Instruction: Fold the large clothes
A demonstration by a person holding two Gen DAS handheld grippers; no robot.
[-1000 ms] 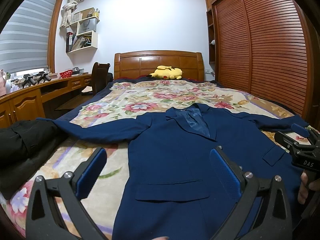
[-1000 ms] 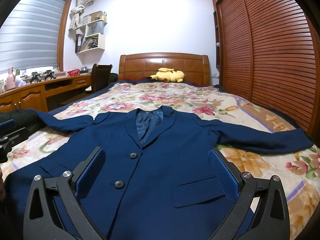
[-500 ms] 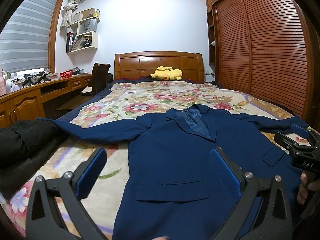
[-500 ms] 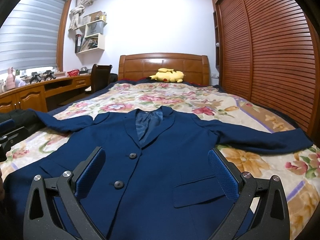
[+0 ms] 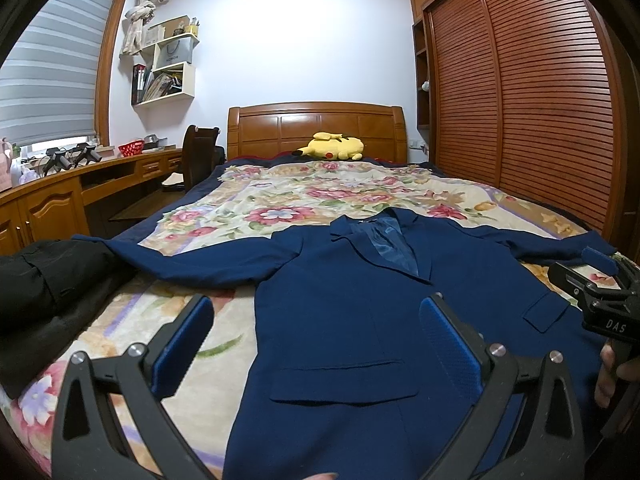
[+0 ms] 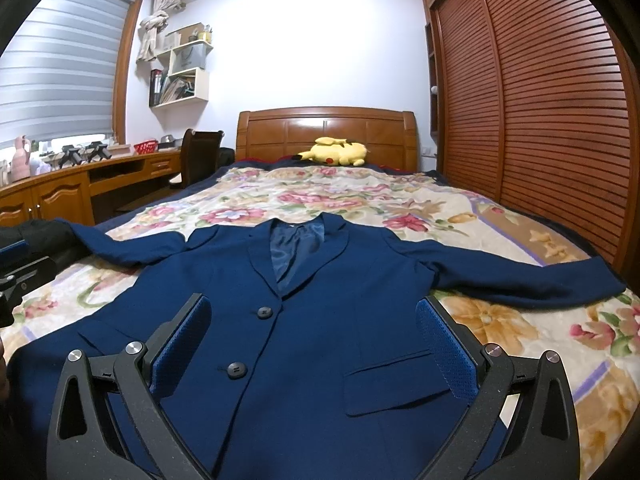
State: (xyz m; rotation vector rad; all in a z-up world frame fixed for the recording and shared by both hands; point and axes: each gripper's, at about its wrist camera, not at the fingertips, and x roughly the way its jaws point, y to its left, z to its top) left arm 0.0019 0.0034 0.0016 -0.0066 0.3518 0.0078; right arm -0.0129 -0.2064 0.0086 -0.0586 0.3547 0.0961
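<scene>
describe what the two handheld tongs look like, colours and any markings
Both are matte black frames. The left tongs and right tongs each have two angled fingers faced with textured blue pads, cut-out triangular arms and silver round screws. The right unit, seen from the left camera, carries white letters DAS. No cables or sleeves are visible.
</scene>
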